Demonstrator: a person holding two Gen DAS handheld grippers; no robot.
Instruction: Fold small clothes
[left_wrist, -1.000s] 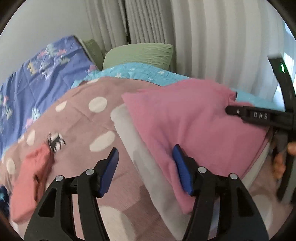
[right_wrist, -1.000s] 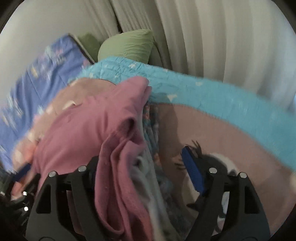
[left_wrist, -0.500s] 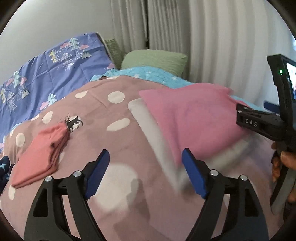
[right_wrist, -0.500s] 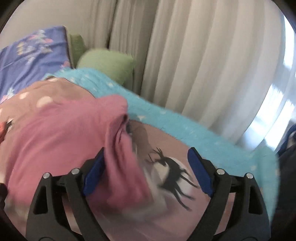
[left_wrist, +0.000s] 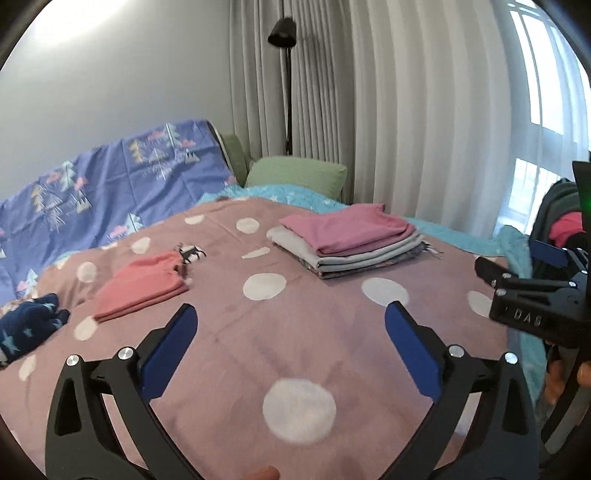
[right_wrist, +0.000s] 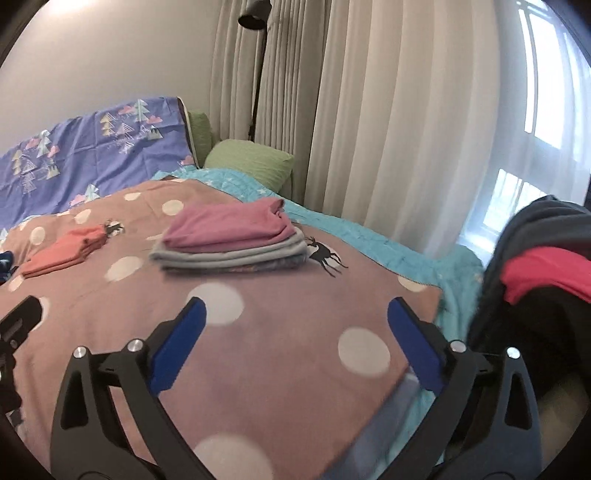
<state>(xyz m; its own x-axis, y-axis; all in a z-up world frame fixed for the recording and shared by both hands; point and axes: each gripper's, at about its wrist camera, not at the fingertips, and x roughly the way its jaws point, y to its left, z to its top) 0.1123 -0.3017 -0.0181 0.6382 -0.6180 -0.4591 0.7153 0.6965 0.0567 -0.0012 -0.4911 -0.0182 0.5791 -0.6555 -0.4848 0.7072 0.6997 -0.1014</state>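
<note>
Your left gripper (left_wrist: 290, 332) and right gripper (right_wrist: 295, 325): jaws have just been opening, both now spread wide, nothing between them, hovering over the dotted bedspread (left_wrist: 314, 332). One stack of folded clothes (left_wrist: 347, 240) on the bed ahead: pink piece on top, grey ones under it, I can't count the layers. One folded coral piece (left_wrist: 142, 286) lies apart to its left. One dark starred garment (left_wrist: 26, 325) at the bed's left edge. One green pillow (left_wrist: 295, 177) behind.

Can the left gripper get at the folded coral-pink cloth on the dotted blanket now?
Probably yes: the left gripper is open and empty, and only bare dotted blanket lies between it and the folded coral-pink cloth.
</note>
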